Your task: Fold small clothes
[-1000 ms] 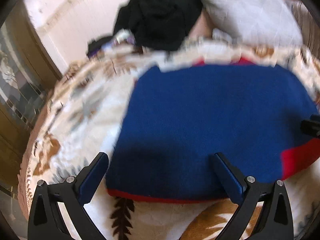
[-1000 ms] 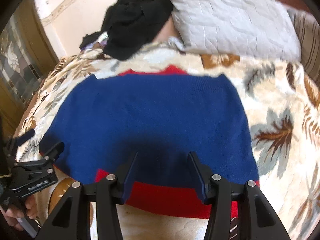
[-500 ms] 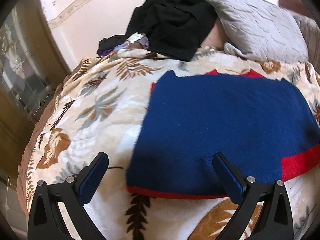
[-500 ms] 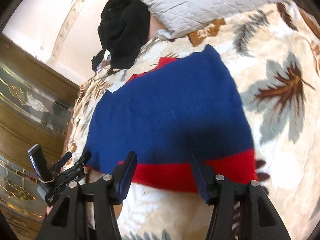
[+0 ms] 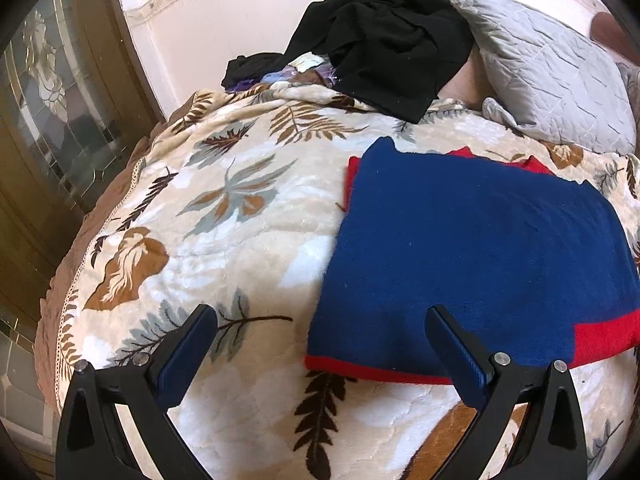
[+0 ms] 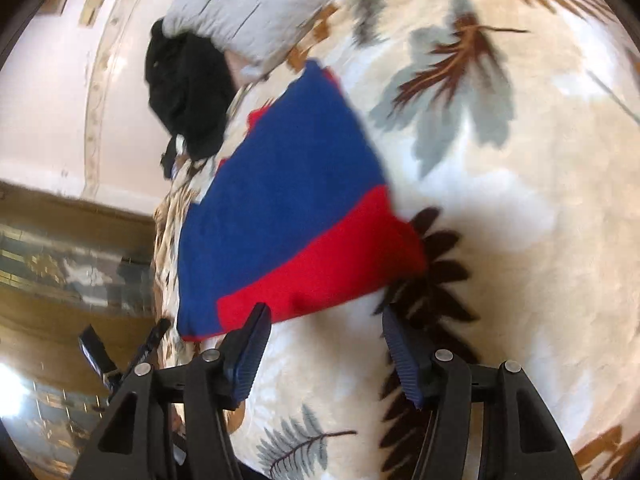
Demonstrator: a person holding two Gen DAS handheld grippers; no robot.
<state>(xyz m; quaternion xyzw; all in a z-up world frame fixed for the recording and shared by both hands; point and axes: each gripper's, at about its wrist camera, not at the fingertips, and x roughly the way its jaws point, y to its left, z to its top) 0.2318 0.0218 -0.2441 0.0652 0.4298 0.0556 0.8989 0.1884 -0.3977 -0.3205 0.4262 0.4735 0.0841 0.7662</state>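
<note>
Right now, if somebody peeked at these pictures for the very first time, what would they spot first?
The bright blue and red sweater grabs the eye first, lying folded flat in the middle of the leaf-patterned blanket. Behind it, against the wall, a heap of black clothes sits beside a grey quilted pillow. Up close, the left gripper stands open and empty, and the right gripper is opening with nothing between its fingers.

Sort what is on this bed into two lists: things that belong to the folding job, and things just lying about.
Belongs to the job:
- blue and red garment
- left gripper, open, nothing between its fingers
- right gripper, jaws opening, nothing between them

Just lying about:
- black clothes
- grey quilted pillow
- leaf-print blanket
</note>
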